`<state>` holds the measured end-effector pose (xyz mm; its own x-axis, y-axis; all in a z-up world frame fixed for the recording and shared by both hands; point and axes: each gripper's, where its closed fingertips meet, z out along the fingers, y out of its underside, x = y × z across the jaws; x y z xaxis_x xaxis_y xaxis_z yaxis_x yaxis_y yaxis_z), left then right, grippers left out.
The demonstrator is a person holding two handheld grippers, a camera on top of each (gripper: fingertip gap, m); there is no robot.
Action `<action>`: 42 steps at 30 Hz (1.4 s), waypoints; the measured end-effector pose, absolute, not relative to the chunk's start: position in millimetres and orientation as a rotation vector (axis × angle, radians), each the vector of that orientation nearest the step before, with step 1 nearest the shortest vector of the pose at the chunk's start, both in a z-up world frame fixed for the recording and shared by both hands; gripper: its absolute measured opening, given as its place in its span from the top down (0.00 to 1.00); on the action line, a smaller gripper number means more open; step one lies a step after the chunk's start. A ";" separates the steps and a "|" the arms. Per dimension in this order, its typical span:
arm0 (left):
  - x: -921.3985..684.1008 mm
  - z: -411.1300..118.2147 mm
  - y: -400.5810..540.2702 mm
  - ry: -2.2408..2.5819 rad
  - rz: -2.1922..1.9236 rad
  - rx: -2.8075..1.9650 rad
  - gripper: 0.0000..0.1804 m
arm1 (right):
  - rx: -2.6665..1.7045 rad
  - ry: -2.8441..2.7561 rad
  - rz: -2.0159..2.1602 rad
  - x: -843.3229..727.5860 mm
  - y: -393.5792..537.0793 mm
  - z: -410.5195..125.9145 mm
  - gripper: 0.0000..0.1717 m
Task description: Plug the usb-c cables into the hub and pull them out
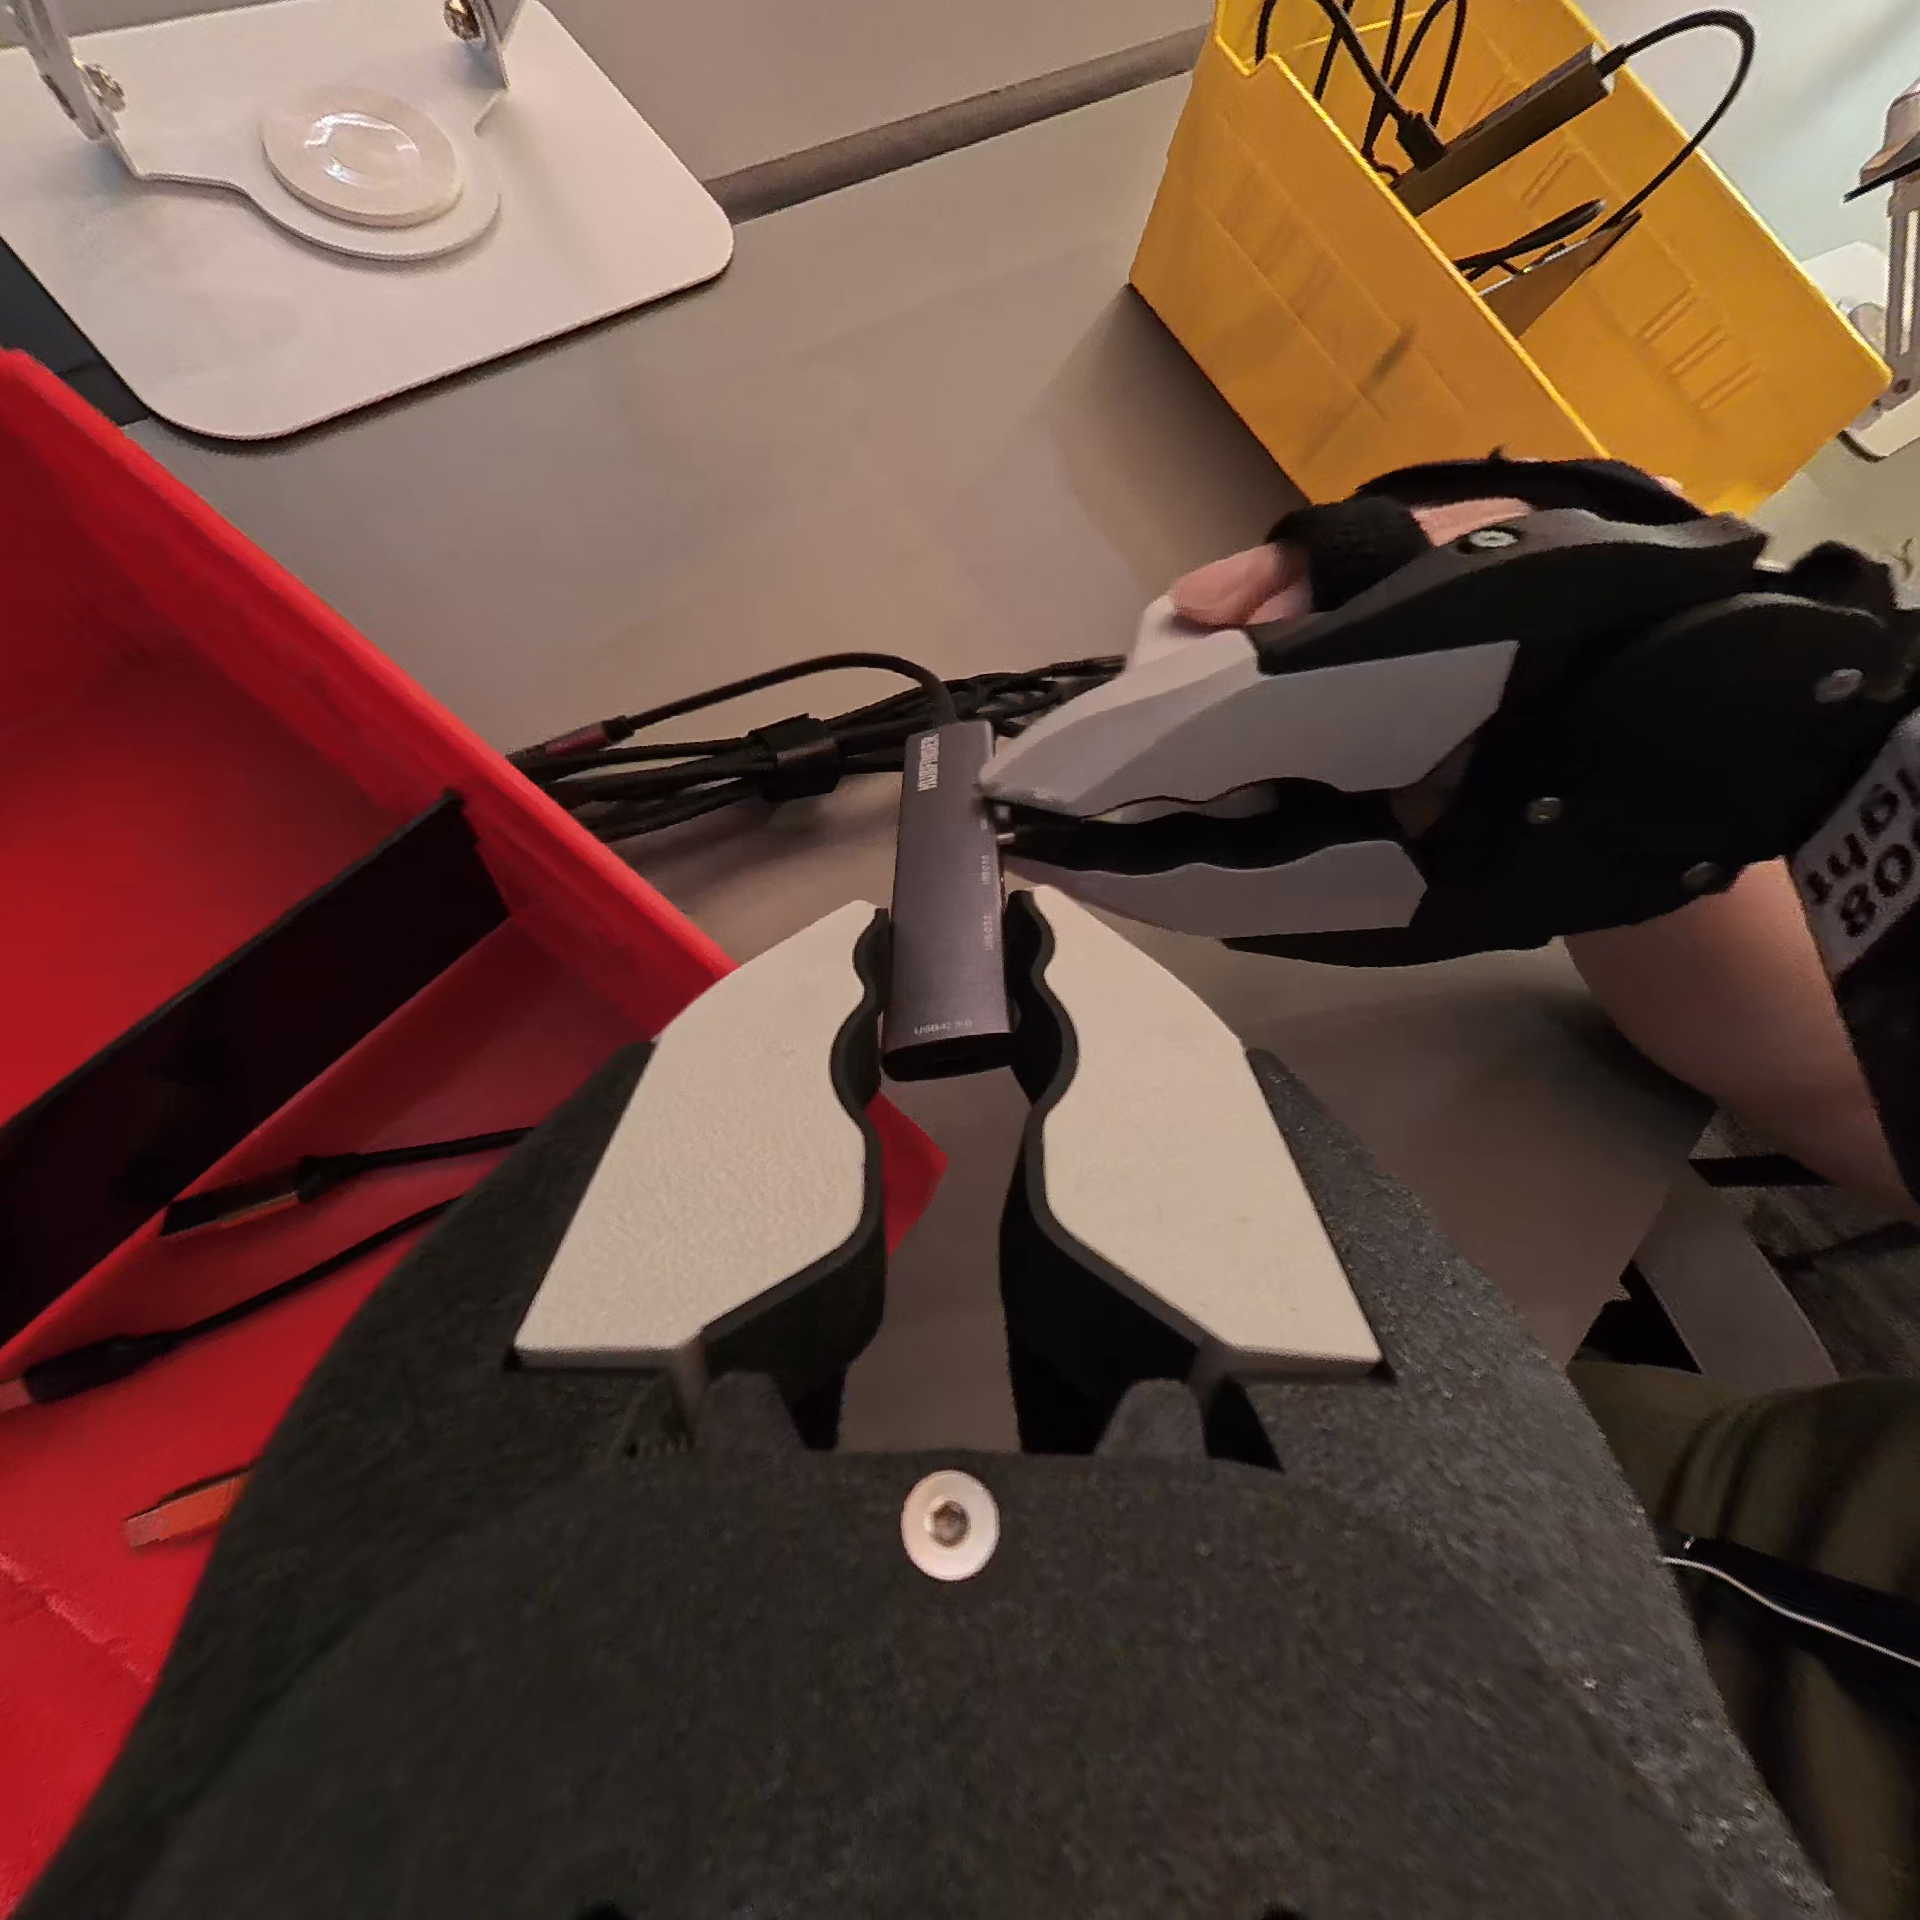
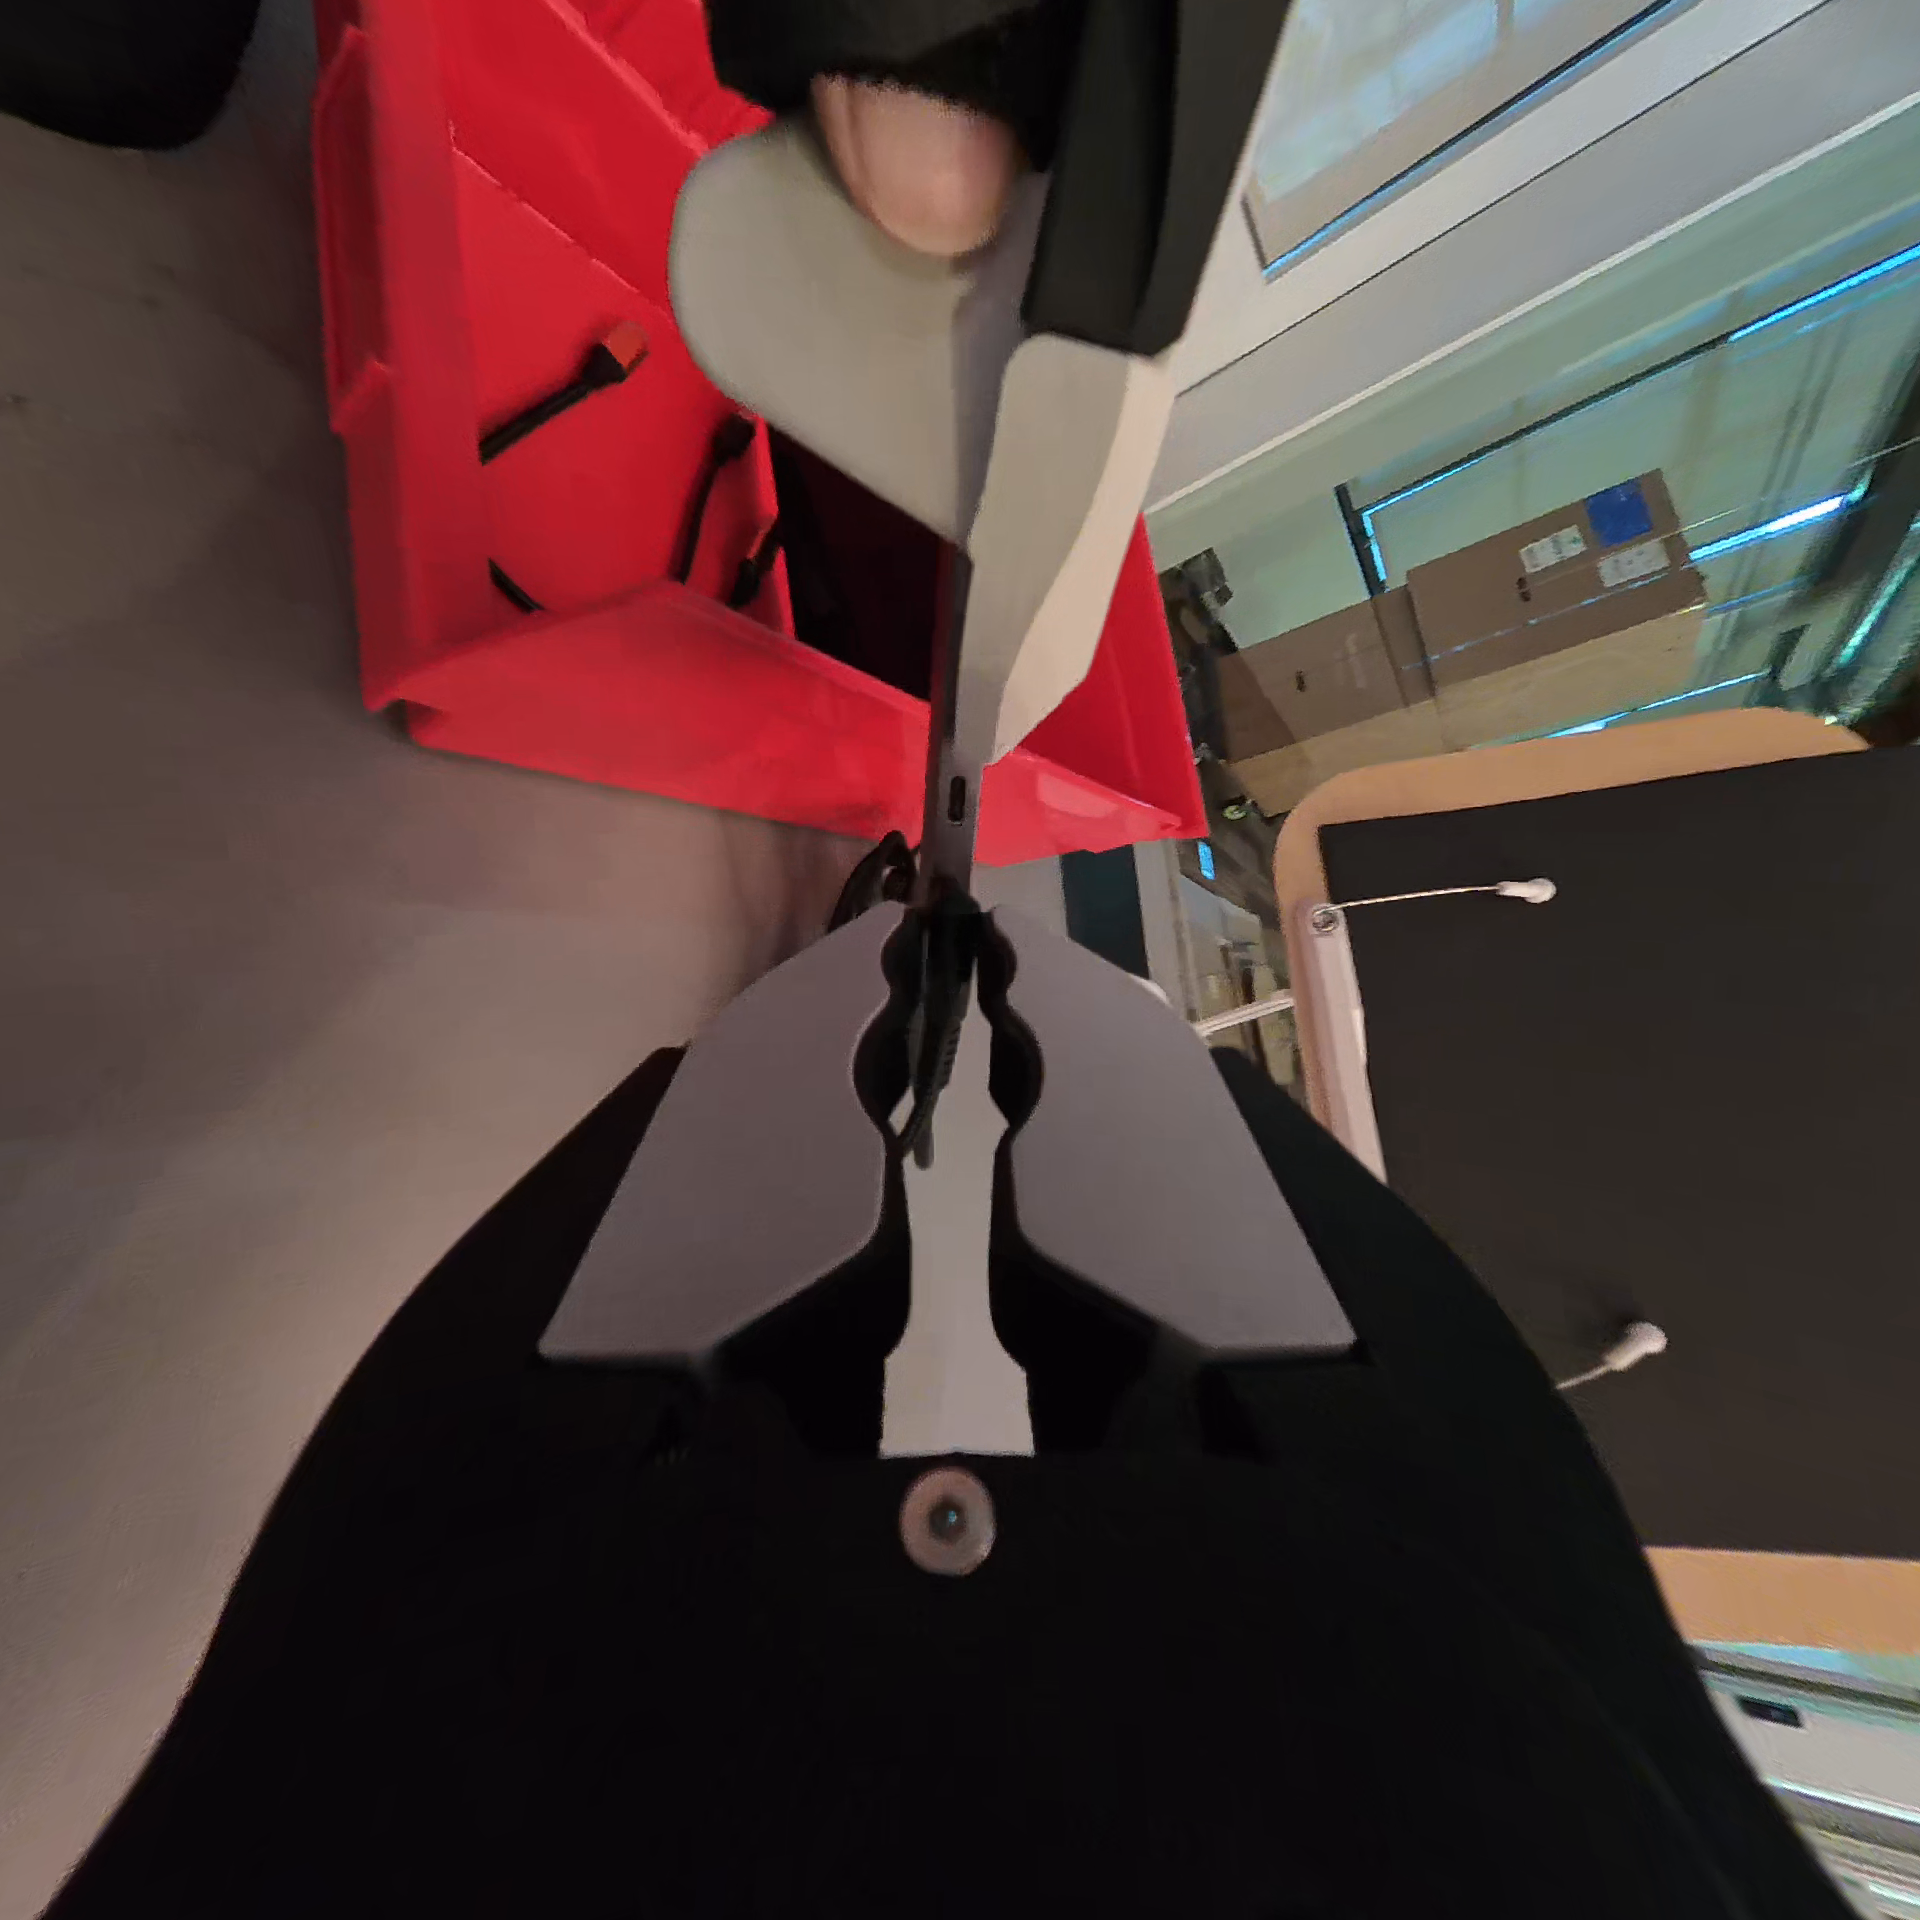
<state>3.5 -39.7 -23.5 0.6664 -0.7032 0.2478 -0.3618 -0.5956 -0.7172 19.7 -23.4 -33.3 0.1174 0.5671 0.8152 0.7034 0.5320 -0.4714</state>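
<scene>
You're clamping the hub [image 1: 951, 914] w/ the left gripper [image 1: 951, 935] while the right gripper [image 2: 940, 966], pinching the black usb-c plug [image 2: 935, 997], is meeting a side port, so next probably needs a straight push.

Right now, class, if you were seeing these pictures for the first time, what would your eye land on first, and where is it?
The dark grey hub at the centre, clamped between the left gripper fingers, with the right gripper bringing a black cable plug to its side. Next, the bright red bin at left, holding loose cables, and the yellow bin at upper right.
</scene>
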 end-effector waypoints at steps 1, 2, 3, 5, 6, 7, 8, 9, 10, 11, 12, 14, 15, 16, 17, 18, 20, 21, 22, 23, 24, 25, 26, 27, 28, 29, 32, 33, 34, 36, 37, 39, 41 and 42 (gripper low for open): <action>5.7 -23.2 -41.3 0.828 -0.695 -2.235 0.88 | -1.139 -1.556 -0.133 20.2 -22.1 -36.2 0.94; 8.0 -22.7 -42.7 0.840 -0.696 -2.229 0.88 | -1.146 -1.558 -0.134 21.0 -20.6 -38.6 0.94; 10.2 -21.8 -43.9 0.850 -0.696 -2.223 0.88 | -1.148 -1.557 -0.132 21.4 -19.4 -40.2 0.94; 14.0 -20.5 -46.3 0.875 -0.690 -2.211 0.89 | -1.165 -1.552 -0.104 22.4 -17.6 -43.6 0.94; 14.7 -20.8 -46.8 0.889 -0.674 -2.208 0.89 | -1.179 -1.547 -0.073 22.7 -17.9 -44.5 0.94; 15.4 -20.7 -47.6 0.900 -0.668 -2.203 0.89 | -1.193 -1.543 -0.038 23.2 -18.5 -44.6 0.94; 16.4 -20.7 -48.9 0.911 -0.668 -2.201 0.89 | -1.201 -1.542 -0.005 24.0 -19.5 -44.5 0.94; 17.5 -20.2 -49.7 0.924 -0.670 -2.192 0.89 | -1.199 -1.537 0.009 25.2 -19.9 -43.4 0.94; 18.7 -18.4 -49.9 0.925 -0.676 -2.178 0.89 | -1.177 -1.531 0.002 26.3 -19.9 -41.4 0.94; 20.3 -16.0 -50.6 0.926 -0.691 -2.163 0.88 | -1.145 -1.526 -0.025 27.3 -19.8 -39.1 0.94; 21.8 -13.0 -51.4 0.923 -0.709 -2.146 0.87 | -1.114 -1.515 -0.068 28.5 -18.9 -36.4 0.94; 22.8 -9.3 -53.6 0.931 -0.728 -2.113 0.81 | -1.061 -1.481 -0.152 30.6 -16.7 -29.2 0.94; 22.8 -9.0 -53.9 0.932 -0.725 -2.090 0.76 | -1.036 -1.461 -0.198 32.2 -15.3 -25.1 0.94; 24.2 -7.7 -53.8 0.925 -0.735 -2.049 0.72 | -1.011 -1.444 -0.251 34.1 -13.7 -21.3 0.94; 25.6 -6.8 -52.8 0.903 -0.751 -2.009 0.70 | -0.991 -1.434 -0.303 35.9 -12.0 -18.8 0.94; 27.8 -5.6 -52.0 0.876 -0.781 -1.973 0.68 | -0.973 -1.423 -0.346 37.3 -11.0 -16.2 0.94; 33.1 -3.5 -51.1 0.827 -0.852 -1.910 0.69 | -0.934 -1.403 -0.400 38.2 -11.3 -11.7 0.94; 35.8 -2.4 -50.9 0.813 -0.885 -1.880 0.70 | -0.908 -1.400 -0.428 38.5 -12.2 -9.8 0.94; 38.1 -1.1 -49.9 0.806 -0.900 -1.844 0.72 | -0.881 -1.395 -0.455 39.2 -13.3 -7.2 0.94; 38.9 0.0 -47.5 0.802 -0.888 -1.807 0.75 | -0.867 -1.390 -0.466 40.0 -14.0 -5.2 0.94; 39.9 0.8 -46.0 0.812 -0.868 -1.765 0.78 | -0.869 -1.379 -0.465 41.3 -14.0 -3.0 0.94; 40.7 -0.1 -45.0 0.824 -0.849 -1.738 0.80 | -0.872 -1.367 -0.465 42.7 -13.5 -0.8 0.94; 41.6 -1.5 -44.3 0.829 -0.837 -1.724 0.81 | -0.873 -1.363 -0.473 44.2 -12.7 0.3 0.94; 43.6 -3.0 -45.1 0.844 -0.839 -1.712 0.84 | -0.872 -1.361 -0.481 45.2 -12.0 0.8 0.94; 45.1 -3.9 -45.3 0.851 -0.840 -1.702 0.85 | -0.870 -1.359 -0.483 45.5 -11.9 1.1 0.94; 45.4 -2.7 -44.5 0.849 -0.838 -1.680 0.85 | -0.868 -1.357 -0.486 45.6 -11.7 1.3 0.94; 45.9 -2.3 -44.9 0.860 -0.844 -1.640 0.85 | -0.858 -1.367 -0.494 46.0 -12.1 1.5 0.94; 46.0 -2.1 -45.7 0.859 -0.857 -1.636 0.84 | -0.853 -1.370 -0.494 45.6 -12.8 1.3 0.94; 45.7 -2.6 -45.6 0.852 -0.864 -1.641 0.84 | -0.852 -1.373 -0.494 45.2 -12.9 1.1 0.94; 44.5 -4.4 -44.2 0.840 -0.862 -1.652 0.85 | -0.851 -1.380 -0.506 44.7 -12.6 -0.2 0.94; 43.0 -5.2 -42.1 0.821 -0.851 -1.660 0.86 | -0.853 -1.383 -0.512 44.6 -12.1 -1.1 0.94; 42.0 -6.0 -39.7 0.779 -0.851 -1.673 0.86 | -0.862 -1.392 -0.515 43.8 -10.8 -3.7 0.94; 42.0 -7.7 -39.3 0.766 -0.845 -1.683 0.86 | -0.862 -1.404 -0.515 43.5 -10.3 -6.0 0.94; 41.9 -8.7 -39.3 0.761 -0.842 -1.687 0.86 | -0.862 -1.415 -0.510 43.1 -10.5 -7.5 0.94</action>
